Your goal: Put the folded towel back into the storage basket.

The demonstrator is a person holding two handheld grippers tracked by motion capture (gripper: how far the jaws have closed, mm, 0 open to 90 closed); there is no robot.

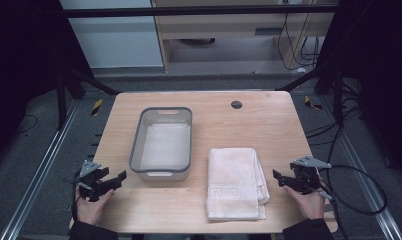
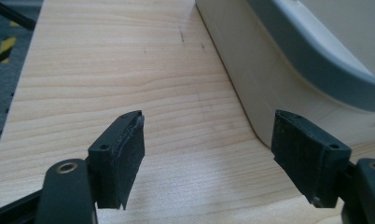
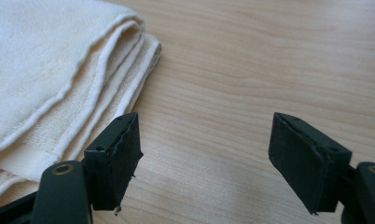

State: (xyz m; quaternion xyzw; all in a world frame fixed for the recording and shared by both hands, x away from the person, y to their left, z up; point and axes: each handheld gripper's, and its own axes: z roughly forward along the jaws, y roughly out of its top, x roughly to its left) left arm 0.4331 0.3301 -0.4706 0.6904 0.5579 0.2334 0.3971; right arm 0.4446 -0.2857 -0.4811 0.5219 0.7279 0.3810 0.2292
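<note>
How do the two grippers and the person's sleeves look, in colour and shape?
Both the left gripper and the right gripper are black, each with two blocky jaws faced by dark, rough-edged pads and a grey three-cornered plate on top. A black cable loops away from the right one. The sleeves are dark.

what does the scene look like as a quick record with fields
table: light wood
tub: grey-rimmed, upright, mid-table, looks empty
towel: cream, folded, flat, right of the tub, apart from it
left gripper: open, on table left of tub, holds nothing
right gripper: open, right of towel, not touching it
</note>
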